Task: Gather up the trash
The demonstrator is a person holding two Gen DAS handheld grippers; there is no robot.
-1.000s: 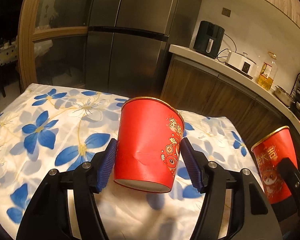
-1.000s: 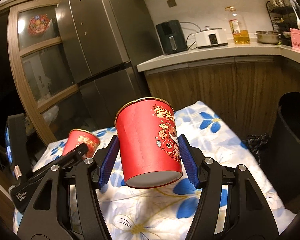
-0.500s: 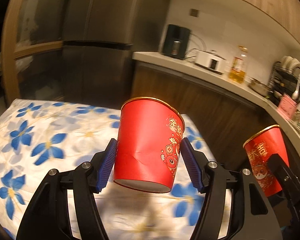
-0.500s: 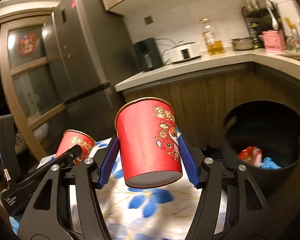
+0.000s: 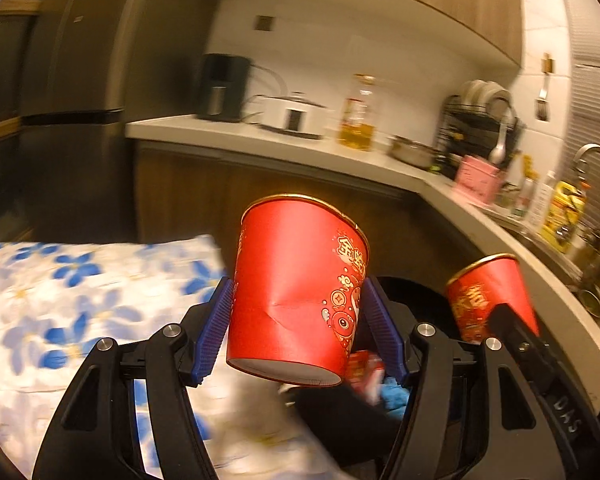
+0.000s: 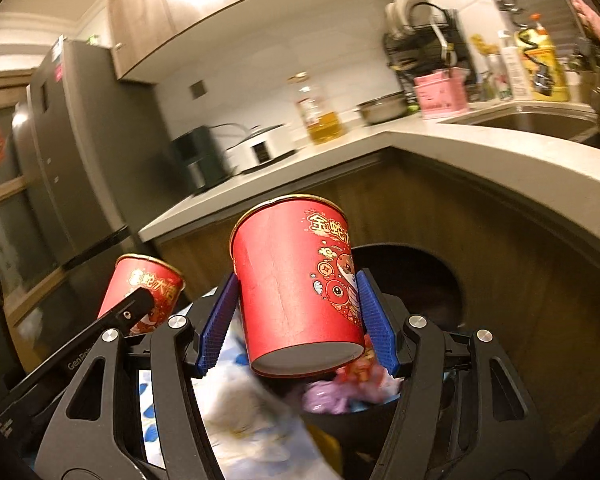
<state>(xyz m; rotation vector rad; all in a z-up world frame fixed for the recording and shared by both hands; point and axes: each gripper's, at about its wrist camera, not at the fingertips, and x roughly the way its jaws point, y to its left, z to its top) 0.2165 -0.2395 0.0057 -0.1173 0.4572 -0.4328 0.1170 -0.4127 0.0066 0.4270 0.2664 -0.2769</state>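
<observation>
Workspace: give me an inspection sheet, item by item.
Surface: floral tablecloth on table, blurred.
Job's things: two red paper cups, one dented, the other in the right grip; black trash bin behind, holding wrappers.
Clutter: nothing seen on the cloth.
Grippers: left hand-held gripper shut on its cup; right hand-held gripper shut on its cup.
Cables: cord behind the cooker.
Surroundings: fridge, counter, oil bottle, sink.
</observation>
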